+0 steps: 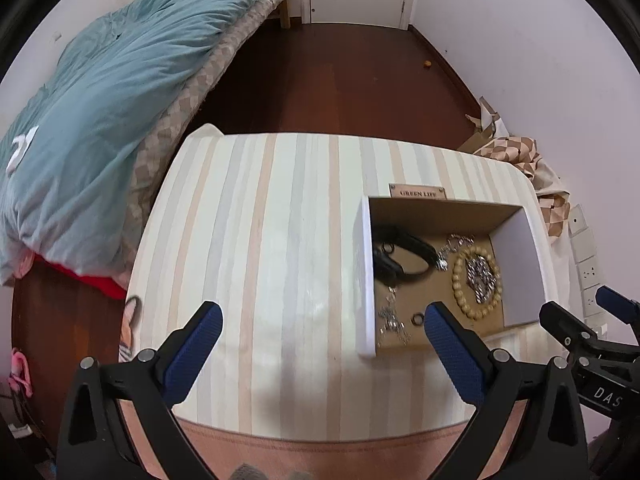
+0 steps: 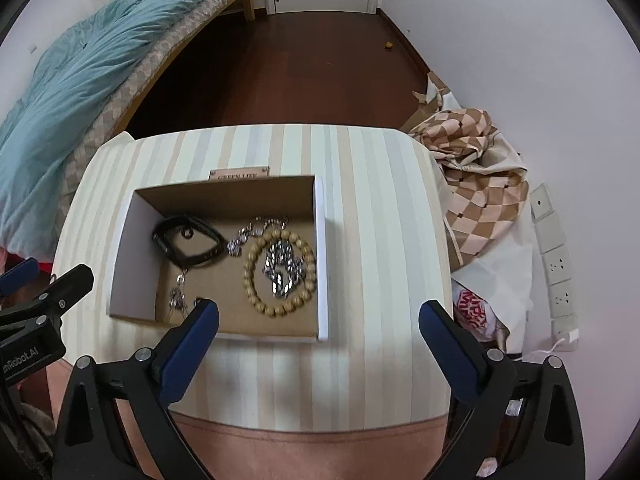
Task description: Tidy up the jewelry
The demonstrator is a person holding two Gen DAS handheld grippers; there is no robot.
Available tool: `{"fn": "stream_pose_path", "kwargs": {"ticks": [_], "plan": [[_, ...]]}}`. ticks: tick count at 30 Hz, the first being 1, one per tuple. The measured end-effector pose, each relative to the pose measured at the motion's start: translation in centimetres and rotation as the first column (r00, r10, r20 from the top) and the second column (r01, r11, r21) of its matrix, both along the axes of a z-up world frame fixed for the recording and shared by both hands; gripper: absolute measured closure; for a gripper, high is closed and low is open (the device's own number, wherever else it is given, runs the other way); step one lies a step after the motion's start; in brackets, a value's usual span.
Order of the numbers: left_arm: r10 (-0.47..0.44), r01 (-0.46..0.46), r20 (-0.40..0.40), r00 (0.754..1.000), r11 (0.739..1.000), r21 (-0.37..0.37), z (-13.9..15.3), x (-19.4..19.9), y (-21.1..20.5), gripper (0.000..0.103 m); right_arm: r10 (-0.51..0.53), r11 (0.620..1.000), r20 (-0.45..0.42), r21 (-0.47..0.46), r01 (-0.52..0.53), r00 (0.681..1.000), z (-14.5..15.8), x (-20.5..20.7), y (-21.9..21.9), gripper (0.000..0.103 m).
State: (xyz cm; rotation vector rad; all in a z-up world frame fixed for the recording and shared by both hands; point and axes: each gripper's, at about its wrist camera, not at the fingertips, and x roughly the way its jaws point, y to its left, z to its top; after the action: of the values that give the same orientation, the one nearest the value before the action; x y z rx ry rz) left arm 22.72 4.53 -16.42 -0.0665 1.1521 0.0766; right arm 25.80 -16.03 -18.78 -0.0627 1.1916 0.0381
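An open cardboard box (image 1: pixel 366 280) (image 2: pixel 322 256) with white walls sits on a striped tabletop (image 1: pixel 260 240) (image 2: pixel 380 220). Inside lie a wooden bead bracelet (image 1: pixel 456 276) (image 2: pixel 250 276) ringing a silver chain (image 1: pixel 480 276) (image 2: pixel 282 268), a black band (image 1: pixel 412 244) (image 2: pixel 160 240), another silver chain (image 1: pixel 390 320) (image 2: pixel 178 296) and a small ring (image 1: pixel 417 319). My left gripper (image 1: pixel 322 312) hangs open over the bare stripes left of the box, holding nothing. My right gripper (image 2: pixel 319 308) is open above the box's near right corner, also with nothing in it.
A bed with a teal duvet (image 1: pixel 100 100) (image 2: pixel 80 80) runs along the left. Dark wooden floor (image 2: pixel 300 72) lies beyond the table. Checked cloth (image 2: pixel 476 184) and a power strip (image 2: pixel 560 268) lie at the right by the wall.
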Motion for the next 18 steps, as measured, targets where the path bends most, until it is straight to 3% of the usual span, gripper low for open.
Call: {"fn": "stream_pose_path", "kwargs": {"ticks": [10,18], "plan": [[-0.006,0.004,0.075,0.997,1.0,0.025,3.9,-4.8,-1.4,0.0,-0.038,0.999,0.068,0.018,0.037,0.997,4.2,-5.0,-1.2,0.002],[0.011,-0.016,0.175,0.985,0.999,0.029,9.7,-10.2,-2.2,0.0,-0.029,0.999,0.189,0.026,0.025,0.982,11.2,-10.8,-1.5,0.002]]}}
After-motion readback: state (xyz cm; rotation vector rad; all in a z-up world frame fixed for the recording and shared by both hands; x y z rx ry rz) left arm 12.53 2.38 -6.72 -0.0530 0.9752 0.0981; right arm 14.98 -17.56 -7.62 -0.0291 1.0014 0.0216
